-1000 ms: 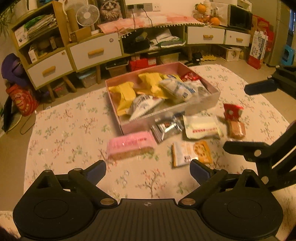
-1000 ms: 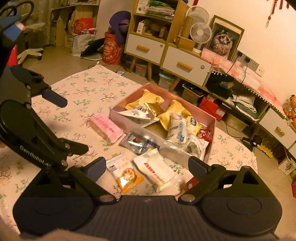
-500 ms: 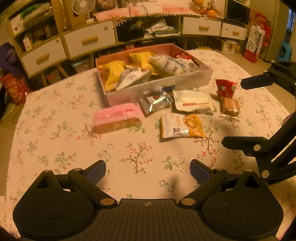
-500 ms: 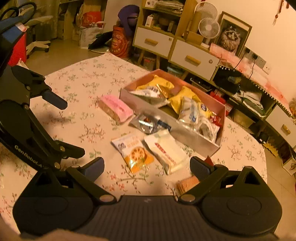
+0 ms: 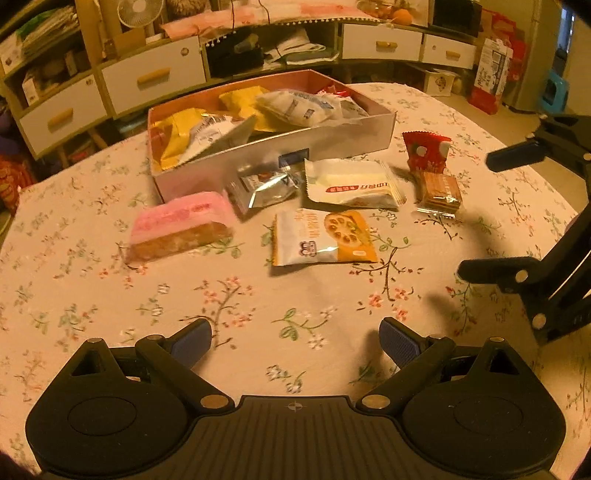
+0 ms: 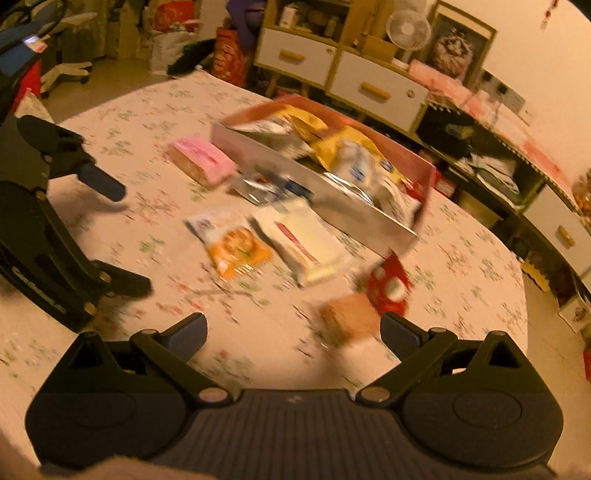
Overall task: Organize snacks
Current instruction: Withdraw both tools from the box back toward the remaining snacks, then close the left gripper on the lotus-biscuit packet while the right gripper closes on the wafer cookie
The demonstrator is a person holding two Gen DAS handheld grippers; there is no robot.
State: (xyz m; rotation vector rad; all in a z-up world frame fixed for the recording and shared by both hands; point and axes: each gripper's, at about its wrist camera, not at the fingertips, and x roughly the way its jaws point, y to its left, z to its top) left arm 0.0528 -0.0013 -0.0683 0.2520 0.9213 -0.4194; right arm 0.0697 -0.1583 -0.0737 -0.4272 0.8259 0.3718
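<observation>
A round table with a flowered cloth [image 5: 110, 295] stands before white wooden drawers [image 5: 153, 75]; left gripper [image 5: 295, 341] and right gripper [image 6: 293, 332] are both spread, holding nothing.

Home, probably living room: floral tablecloth [image 5: 92, 302], drawer cabinets [image 5: 153, 75], desk fan [image 6: 408, 27], framed cat picture [image 6: 456, 55].

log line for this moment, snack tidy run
stage: approach | left gripper: open, empty | right gripper: open, empty | box: part filled | loose on table: pink bar, orange packet, white packet
</observation>
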